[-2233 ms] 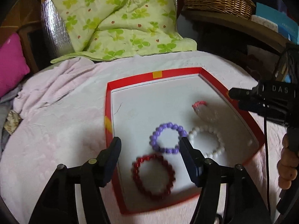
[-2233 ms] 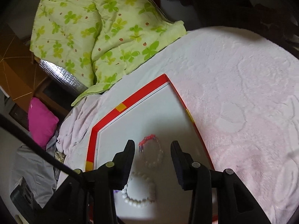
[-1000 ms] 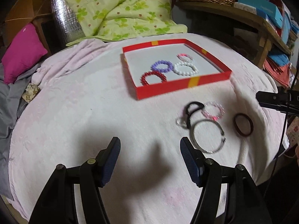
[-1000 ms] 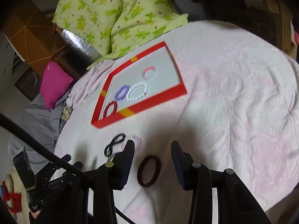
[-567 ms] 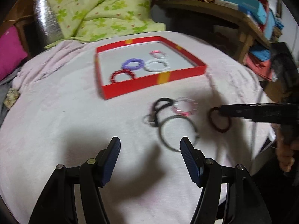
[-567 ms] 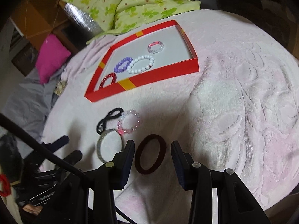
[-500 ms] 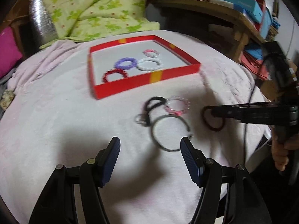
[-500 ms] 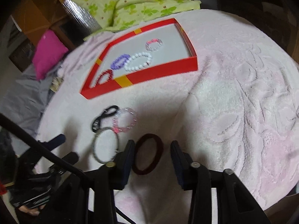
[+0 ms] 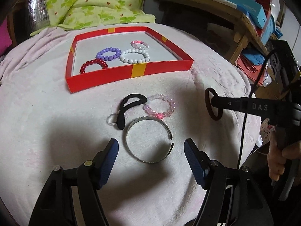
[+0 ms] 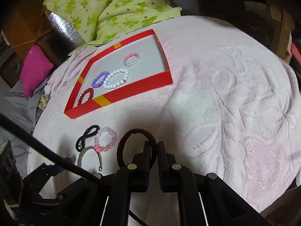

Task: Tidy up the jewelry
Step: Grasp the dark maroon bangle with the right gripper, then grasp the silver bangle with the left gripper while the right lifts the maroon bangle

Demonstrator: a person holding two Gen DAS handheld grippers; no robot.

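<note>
Left wrist view: the left tongs (image 9: 151,151) are hovering spread wide over the pink-blanketed surface (image 9: 47,116), with the silver open bangle (image 9: 148,139) lying between their tips. Just beyond the bangle, toward the red tray (image 9: 129,73), the pale pink bead bracelet (image 9: 160,107) is lying beside a black hair tie (image 9: 129,107) with a small metal ring (image 9: 112,119). The tray is holding a dark red bead bracelet (image 9: 93,66), a purple bead bracelet (image 9: 108,53), a white bead bracelet (image 9: 134,56) and a small pink bracelet (image 9: 140,44). Right of the bangle, the right tongs (image 9: 214,101) are pinching a dark maroon hair band (image 9: 211,104) and holding it upright

Right wrist view: the right tongs (image 10: 154,150) are pressed together on the near edge of the maroon hair band (image 10: 136,143), which is looping out in front of them. Left of the band, the pink bead bracelet (image 10: 106,139), black hair tie (image 10: 86,137) and silver bangle (image 10: 89,158) are lying on the surface (image 10: 225,103), short of the tray (image 10: 139,90)
</note>
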